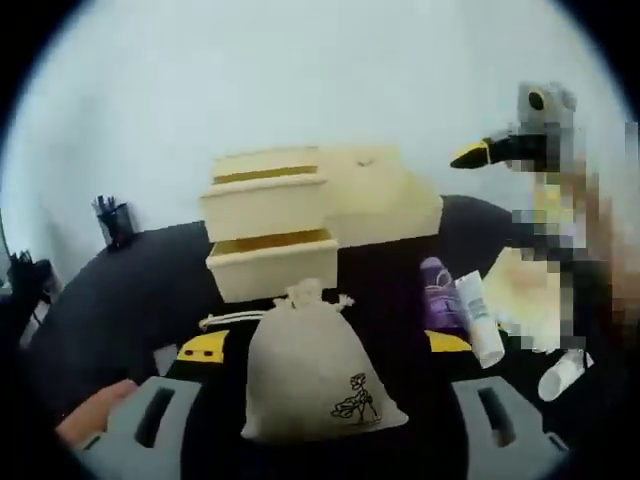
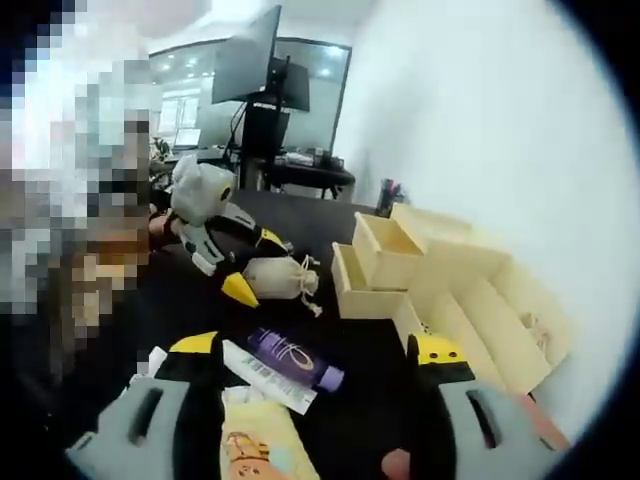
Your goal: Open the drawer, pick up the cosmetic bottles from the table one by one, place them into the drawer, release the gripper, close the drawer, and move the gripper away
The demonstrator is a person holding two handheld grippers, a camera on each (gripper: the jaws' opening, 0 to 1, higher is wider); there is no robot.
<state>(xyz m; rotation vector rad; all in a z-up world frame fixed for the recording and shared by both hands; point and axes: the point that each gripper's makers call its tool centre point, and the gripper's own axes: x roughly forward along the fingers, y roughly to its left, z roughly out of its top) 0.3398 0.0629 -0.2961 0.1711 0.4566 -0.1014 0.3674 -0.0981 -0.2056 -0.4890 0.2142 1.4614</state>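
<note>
In the left gripper view we see our left hand-held gripper open around a pouch, drawers ajar at 12 o'clock, bottles at 2 o'clock on the worktop; in the right gripper view the right hand-held gripper gapes empty, a purple bottle just ahead.

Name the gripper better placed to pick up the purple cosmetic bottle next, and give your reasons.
Right. In the right gripper view, the purple cosmetic bottle lies on the black table just ahead of the right gripper, its jaws open. The left gripper faces a beige drawstring pouch instead.
</note>
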